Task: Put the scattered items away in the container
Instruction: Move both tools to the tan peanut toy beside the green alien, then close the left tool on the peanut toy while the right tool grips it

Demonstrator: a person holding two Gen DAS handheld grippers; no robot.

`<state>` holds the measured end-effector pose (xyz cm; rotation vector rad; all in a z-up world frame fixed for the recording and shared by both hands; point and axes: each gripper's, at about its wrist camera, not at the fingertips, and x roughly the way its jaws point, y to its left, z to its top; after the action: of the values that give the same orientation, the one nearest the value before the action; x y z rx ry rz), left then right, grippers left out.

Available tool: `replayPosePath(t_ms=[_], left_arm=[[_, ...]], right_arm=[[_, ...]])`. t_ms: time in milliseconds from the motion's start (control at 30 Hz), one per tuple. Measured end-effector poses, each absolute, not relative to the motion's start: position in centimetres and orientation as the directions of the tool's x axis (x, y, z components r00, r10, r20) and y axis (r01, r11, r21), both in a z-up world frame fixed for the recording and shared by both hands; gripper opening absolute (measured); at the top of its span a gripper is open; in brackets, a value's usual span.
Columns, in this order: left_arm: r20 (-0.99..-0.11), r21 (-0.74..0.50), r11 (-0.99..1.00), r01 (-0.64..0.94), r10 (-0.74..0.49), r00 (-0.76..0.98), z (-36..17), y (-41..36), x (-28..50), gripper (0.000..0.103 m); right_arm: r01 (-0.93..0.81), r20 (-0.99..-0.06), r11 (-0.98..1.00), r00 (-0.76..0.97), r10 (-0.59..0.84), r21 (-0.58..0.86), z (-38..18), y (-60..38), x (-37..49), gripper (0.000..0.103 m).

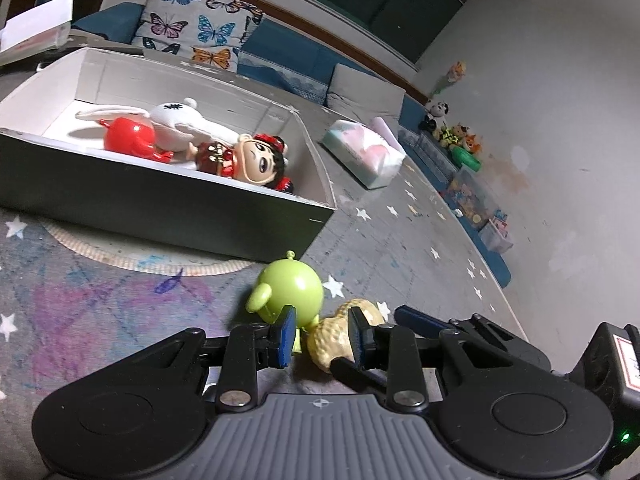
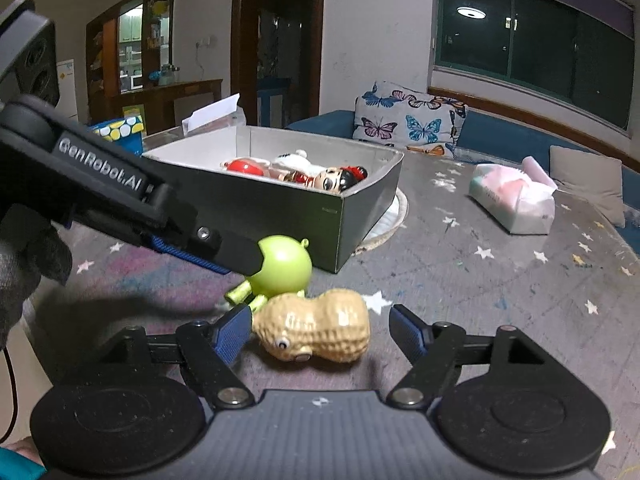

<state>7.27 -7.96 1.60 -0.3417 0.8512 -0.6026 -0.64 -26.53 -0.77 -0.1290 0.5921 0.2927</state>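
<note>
A green round toy [image 1: 290, 288] [image 2: 286, 266] and a tan peanut toy [image 1: 330, 342] [image 2: 316, 328] lie touching on the star rug, just in front of the grey box [image 1: 160, 208] [image 2: 280, 208]. My left gripper [image 1: 320, 336] is open. Its pads straddle the green toy's legs and the peanut's end. In the right wrist view it reaches in from the left, its fingers [image 2: 236, 254] against the green toy. My right gripper [image 2: 320, 332] is open around the peanut, the right pad well clear of it. The box holds a red toy [image 1: 128, 138], a white plush [image 1: 188, 120] and a doll figure [image 1: 256, 158].
A pink-and-white tissue pack [image 1: 364, 152] [image 2: 516, 200] lies on the rug to the right of the box. A butterfly pillow [image 1: 196, 24] and blue cushions line the far side. Small toys and bins [image 1: 460, 140] stand along the right wall. A gloved hand [image 2: 28, 272] holds the left gripper.
</note>
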Motion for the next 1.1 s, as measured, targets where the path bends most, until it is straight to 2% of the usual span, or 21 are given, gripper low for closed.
replayPosePath(t_ms=[300,700,800,1100], left_arm=[[-0.621,-0.501,0.777,0.381,-0.629,0.467,1.0,-9.5,7.4,0.031],[-0.628,-0.513,0.772,0.375,-0.636,0.449,0.4,-9.9,7.7,0.031],[-0.629,-0.512,0.773,0.375,-0.634,0.45,0.4,-9.9,7.7,0.033],[-0.631,-0.5,0.777,0.383,-0.63,0.453,0.2,-9.9,7.7,0.034]], right_arm=[[-0.313,-0.578,0.949,0.783,0.232,-0.043,-1.7,-26.5,-0.8,0.077],[-0.315,-0.575,0.949,0.781,0.242,-0.029,-2.1,-26.5,-0.4,0.073],[-0.323,-0.576,0.946,0.779,0.247,-0.032,-2.2,-26.3,-0.3,0.07],[-0.319,-0.569,0.947,0.785,0.245,-0.032,-2.2,-26.3,-0.4,0.069]])
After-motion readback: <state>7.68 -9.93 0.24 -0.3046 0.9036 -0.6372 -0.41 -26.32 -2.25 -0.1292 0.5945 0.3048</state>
